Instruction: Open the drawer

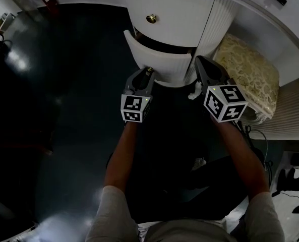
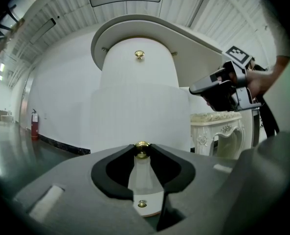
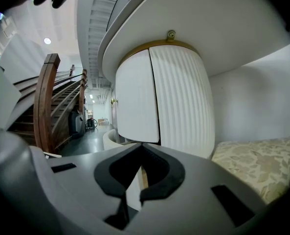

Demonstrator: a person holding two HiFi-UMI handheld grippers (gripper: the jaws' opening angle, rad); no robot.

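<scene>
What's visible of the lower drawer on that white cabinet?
The lower drawer is white with a curved, faintly ribbed front and looks like painted wood. It stands pulled partway out of the round cabinet, with a dark gap showing behind its front. A small brass knob sits at the front's middle; the left tool is shut on it. The right tool is by its right end; contact can't be told.
</scene>
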